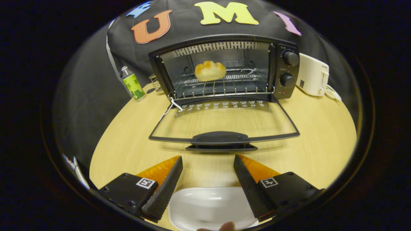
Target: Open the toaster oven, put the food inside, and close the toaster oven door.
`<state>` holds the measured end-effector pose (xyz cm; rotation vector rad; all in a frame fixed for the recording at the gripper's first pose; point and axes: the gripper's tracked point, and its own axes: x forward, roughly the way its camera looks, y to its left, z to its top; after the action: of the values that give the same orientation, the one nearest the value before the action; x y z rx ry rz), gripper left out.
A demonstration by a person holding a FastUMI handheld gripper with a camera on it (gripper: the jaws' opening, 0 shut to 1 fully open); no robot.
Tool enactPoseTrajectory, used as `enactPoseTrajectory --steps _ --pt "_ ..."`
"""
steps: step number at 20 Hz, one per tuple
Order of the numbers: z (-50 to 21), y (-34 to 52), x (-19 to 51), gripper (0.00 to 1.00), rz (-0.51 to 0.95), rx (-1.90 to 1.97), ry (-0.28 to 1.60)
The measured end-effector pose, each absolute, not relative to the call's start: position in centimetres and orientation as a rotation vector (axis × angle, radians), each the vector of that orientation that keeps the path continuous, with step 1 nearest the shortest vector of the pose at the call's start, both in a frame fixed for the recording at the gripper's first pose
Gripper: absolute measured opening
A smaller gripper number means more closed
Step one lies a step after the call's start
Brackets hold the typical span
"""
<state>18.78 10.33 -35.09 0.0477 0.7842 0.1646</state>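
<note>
A black toaster oven (224, 69) stands at the back of the wooden table. Its glass door (224, 123) is folded down flat toward me, handle (221, 138) nearest the fingers. A golden bread roll (210, 70) rests on the wire rack (221, 86) inside the oven. My gripper (208, 160) is open, some way short of the door handle, with nothing between its fingers. A bare white plate (208, 207) lies on the table beneath and between the fingers.
A green-labelled bottle (132, 84) stands left of the oven, with a small wire rack (155, 82) beside it. A white toaster (313, 78) sits to the oven's right. A fingertip (226, 226) shows at the plate's near rim. The wooden table (308, 141) spreads around the door.
</note>
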Motion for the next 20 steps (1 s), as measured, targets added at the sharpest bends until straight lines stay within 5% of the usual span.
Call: enactPoseTrajectory --steps 20 --pt "-21.4 10.6 21.3 1.00 0.135 -0.059 0.383"
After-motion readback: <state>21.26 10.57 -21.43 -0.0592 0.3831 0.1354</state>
